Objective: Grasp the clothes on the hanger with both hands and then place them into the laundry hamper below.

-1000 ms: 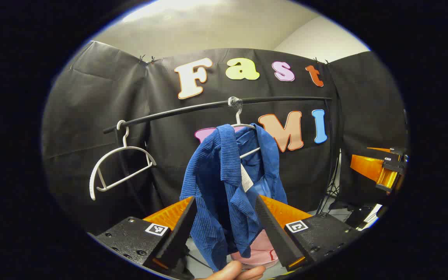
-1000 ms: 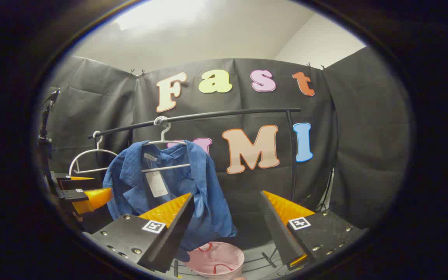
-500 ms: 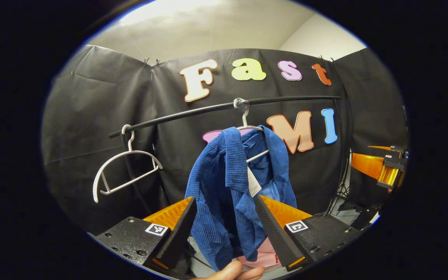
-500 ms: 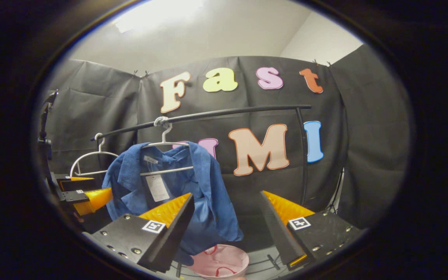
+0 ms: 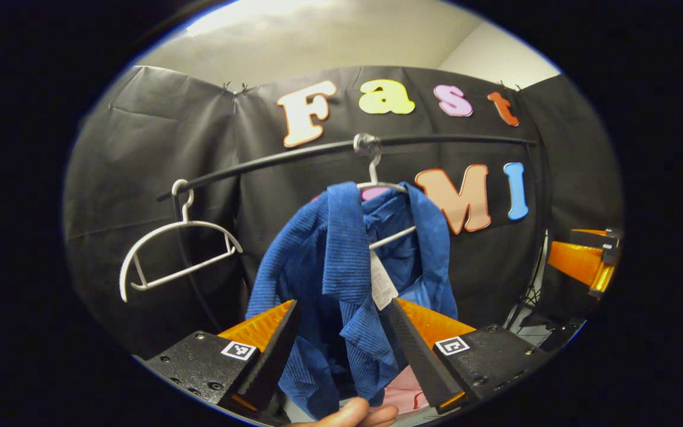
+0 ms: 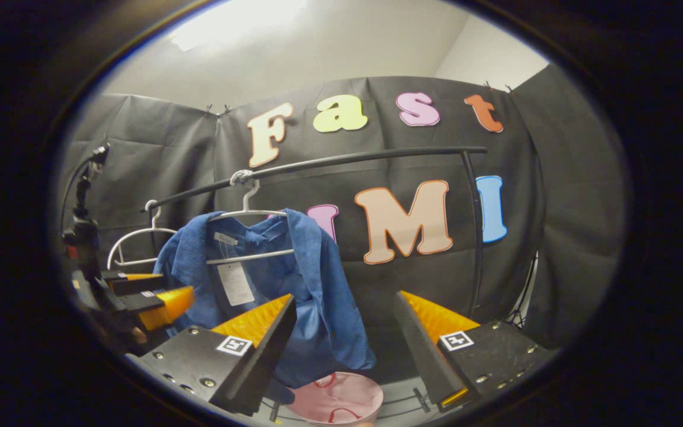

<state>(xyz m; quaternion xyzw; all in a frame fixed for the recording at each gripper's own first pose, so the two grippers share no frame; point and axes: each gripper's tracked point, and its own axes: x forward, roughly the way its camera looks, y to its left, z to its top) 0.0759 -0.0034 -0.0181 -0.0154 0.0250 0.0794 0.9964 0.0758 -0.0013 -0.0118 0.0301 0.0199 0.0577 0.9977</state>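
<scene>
A black rail [image 5: 448, 141] spans the booth, and a blue shirt [image 5: 341, 279] hangs from it on a white hanger [image 5: 377, 190]; its collar is folded over and a paper tag dangles at the neck. A second, bare white hanger [image 5: 169, 252] hangs farther along the same rail. Below the shirt stands a pink laundry hamper [image 6: 335, 400]; in the right gripper view its mouth is cut off at the bottom edge and what lies inside cannot be made out, beyond a red trim line on the pink.

The left tongs [image 5: 341, 356] are held level, pointing straight at the shirt, the fingers spread wide with the lower folds of cloth showing between them; whether either finger touches the fabric cannot be told. A person's hand [image 5: 350, 415] shows at the bottom edge of that view, mostly cut off.

The right tongs [image 6: 341, 356] are also spread wide and hold nothing. The shirt's hem is behind the nearer finger, and dark cloth fills the gap between the fingers.
</scene>
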